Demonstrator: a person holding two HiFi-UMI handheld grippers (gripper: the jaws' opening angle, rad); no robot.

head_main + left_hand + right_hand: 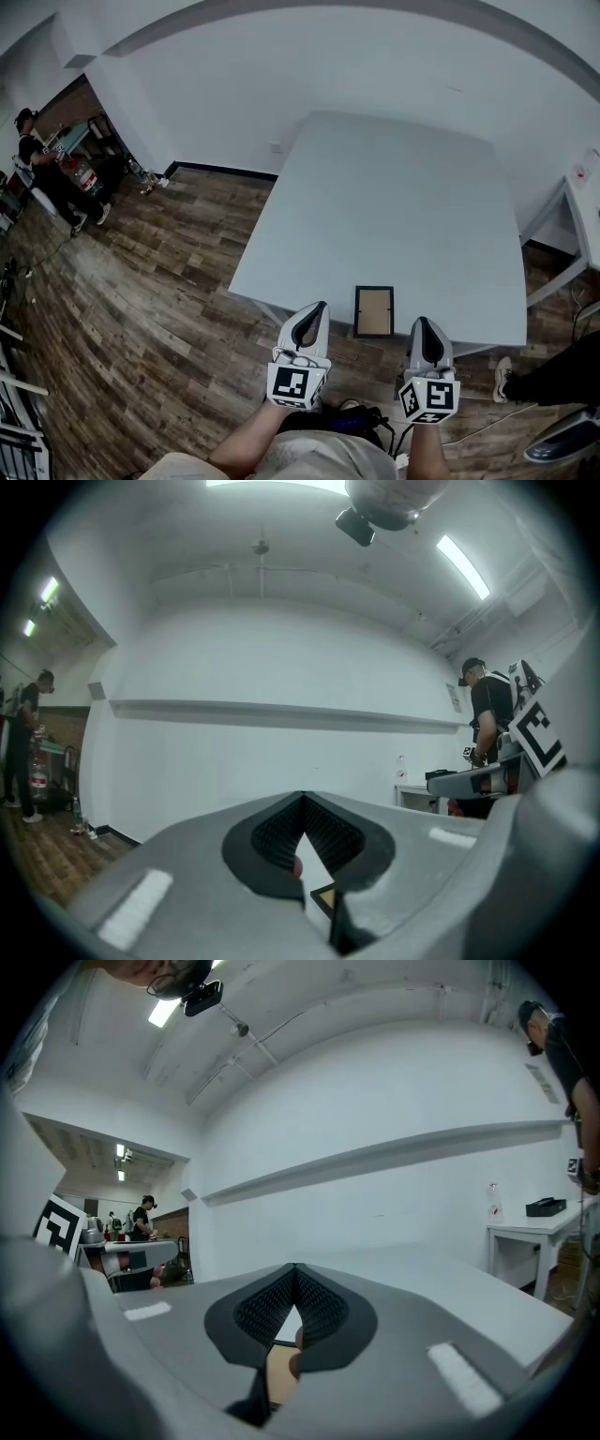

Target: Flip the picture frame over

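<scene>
Frame [374, 311] lay flat at near edge of table [394, 187], long axis pointing away, between left gripper [321, 307] and right gripper [421, 322], about equally near; all 2 jaw pairs pressed together, empty.

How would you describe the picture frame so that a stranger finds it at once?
Find the big pale table. At its near edge, between the left gripper and the right gripper, lies the picture frame. It is the only thing on the table: a small rectangle with a dark border and a tan middle.
</scene>
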